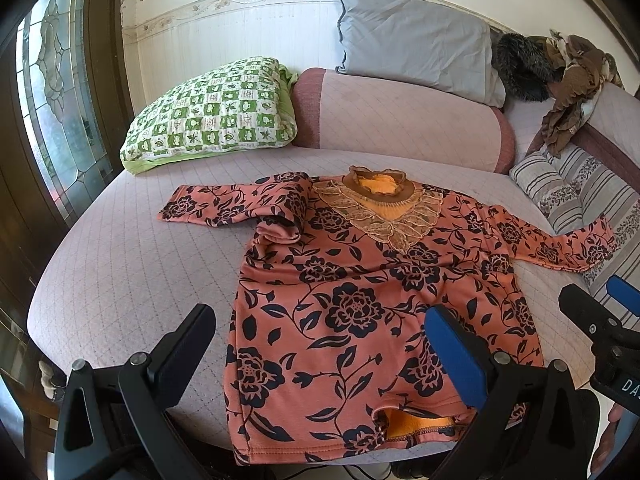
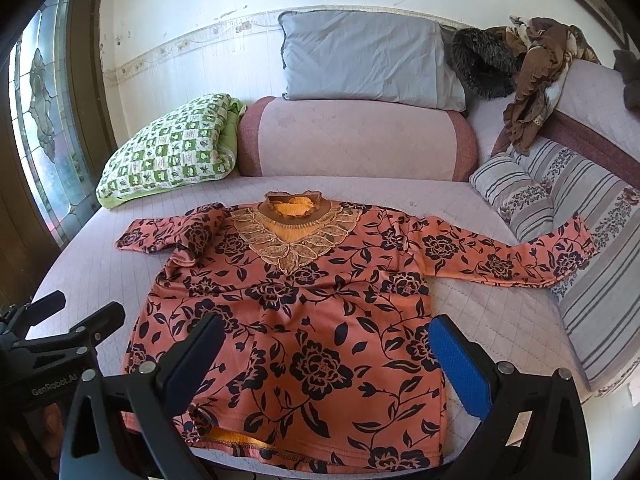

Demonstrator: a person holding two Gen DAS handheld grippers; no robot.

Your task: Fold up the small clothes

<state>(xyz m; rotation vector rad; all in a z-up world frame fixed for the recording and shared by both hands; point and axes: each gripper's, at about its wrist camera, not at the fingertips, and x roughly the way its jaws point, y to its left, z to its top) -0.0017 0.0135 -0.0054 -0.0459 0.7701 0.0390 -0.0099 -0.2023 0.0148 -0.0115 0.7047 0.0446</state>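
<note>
An orange long-sleeved top with dark flower print and a lace collar (image 1: 360, 308) lies face up and spread flat on the quilted bed; it also shows in the right wrist view (image 2: 304, 320). Its left sleeve (image 1: 224, 204) is bent near the shoulder and its right sleeve (image 2: 500, 256) reaches onto a striped cushion. My left gripper (image 1: 320, 356) is open and empty, hovering over the hem's left half. My right gripper (image 2: 324, 360) is open and empty over the hem's right half. Each gripper shows at the edge of the other's view.
The lilac quilted bed (image 1: 120, 280) has a bolster (image 1: 400, 120) at the back with a grey pillow (image 1: 416, 40) on it. A green checked pillow (image 1: 208, 116) lies back left. Striped cushions (image 2: 560, 208) and brown clothes (image 2: 532, 76) sit at the right.
</note>
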